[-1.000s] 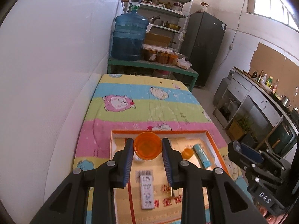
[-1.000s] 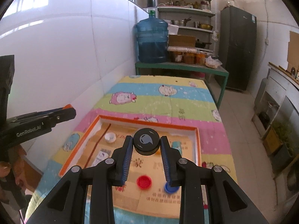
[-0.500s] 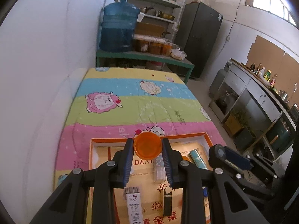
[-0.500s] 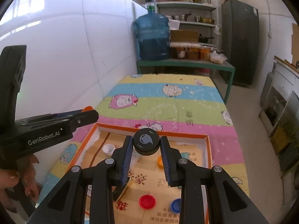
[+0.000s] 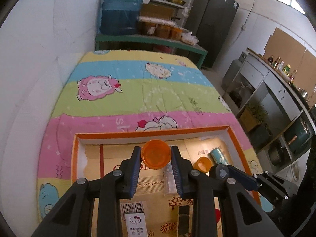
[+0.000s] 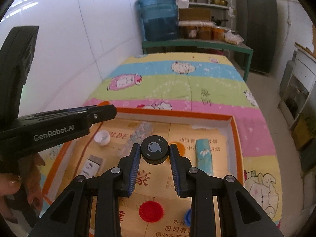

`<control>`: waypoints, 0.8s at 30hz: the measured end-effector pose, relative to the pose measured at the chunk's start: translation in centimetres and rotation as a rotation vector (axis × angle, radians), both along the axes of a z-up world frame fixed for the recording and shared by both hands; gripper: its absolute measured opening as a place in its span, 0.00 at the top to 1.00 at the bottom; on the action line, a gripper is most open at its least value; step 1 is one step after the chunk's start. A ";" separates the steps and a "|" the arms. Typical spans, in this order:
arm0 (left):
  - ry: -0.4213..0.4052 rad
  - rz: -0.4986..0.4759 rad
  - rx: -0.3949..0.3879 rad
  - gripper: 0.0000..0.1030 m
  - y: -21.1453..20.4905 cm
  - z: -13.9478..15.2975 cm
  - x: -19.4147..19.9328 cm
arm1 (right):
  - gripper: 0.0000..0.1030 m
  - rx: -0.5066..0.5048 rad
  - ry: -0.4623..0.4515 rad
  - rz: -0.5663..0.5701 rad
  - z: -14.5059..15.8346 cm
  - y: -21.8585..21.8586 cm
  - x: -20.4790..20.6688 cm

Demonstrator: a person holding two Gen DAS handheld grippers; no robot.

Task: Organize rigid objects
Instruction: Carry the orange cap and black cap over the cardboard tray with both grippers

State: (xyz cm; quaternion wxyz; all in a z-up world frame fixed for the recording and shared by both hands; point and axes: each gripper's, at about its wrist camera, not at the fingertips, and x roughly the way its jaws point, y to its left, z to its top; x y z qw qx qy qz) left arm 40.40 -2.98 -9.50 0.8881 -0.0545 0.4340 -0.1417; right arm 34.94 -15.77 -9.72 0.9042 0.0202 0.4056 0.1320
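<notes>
Caps are the things in hand: the left tool (image 5: 156,154) is closed on an orange cap (image 5: 156,154), and the right tool (image 6: 155,151) is closed on a black cap (image 6: 154,149). Each cap is pinched across its width, rim to rim, and held clear above the tray (image 6: 236,130), over its far half. Both look like small hard plastic pieces, light and stiff, so I judge they need little squeeze; their smooth round sides could slip or twist out if the pads sit off centre, and the grip straight across the middle, as now, seems the safe one.

Below them, on the tray's cardboard floor, lie the other loose pieces. A white cap (image 6: 102,137) sits toward the far left corner, with a clear wrapped packet (image 6: 140,132) just beside it. A second, smaller orange cap (image 5: 201,164) rests near a teal box (image 6: 204,155) toward the right edge. A red cap (image 6: 151,211) and a blue cap (image 6: 188,217), partly hidden by the right tool, lie nearer the front, and a slim Hello Kitty box (image 5: 135,220) lies at the front left. The tray stands on a bed (image 5: 138,90) with a striped cartoon sheet, close to its near edge.
</notes>
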 end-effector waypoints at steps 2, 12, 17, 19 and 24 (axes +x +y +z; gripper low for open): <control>0.013 -0.001 0.010 0.70 -0.1 -0.7 0.3 | 0.70 -0.004 0.008 0.002 -0.5 0.0 0.1; 0.066 0.005 0.055 0.70 -0.7 -3.3 2.1 | 0.70 -0.004 0.048 -0.006 -2.2 -0.3 1.0; 0.082 0.001 0.053 0.70 -0.8 -3.6 2.3 | 0.70 0.006 0.054 0.001 -2.6 -0.4 1.1; 0.084 0.000 0.065 0.70 -0.9 -3.6 2.3 | 0.70 0.008 0.062 0.004 -2.8 -0.4 1.2; 0.114 0.001 0.069 0.70 -1.1 -4.1 2.6 | 0.70 0.007 0.070 0.011 -3.0 -0.2 1.3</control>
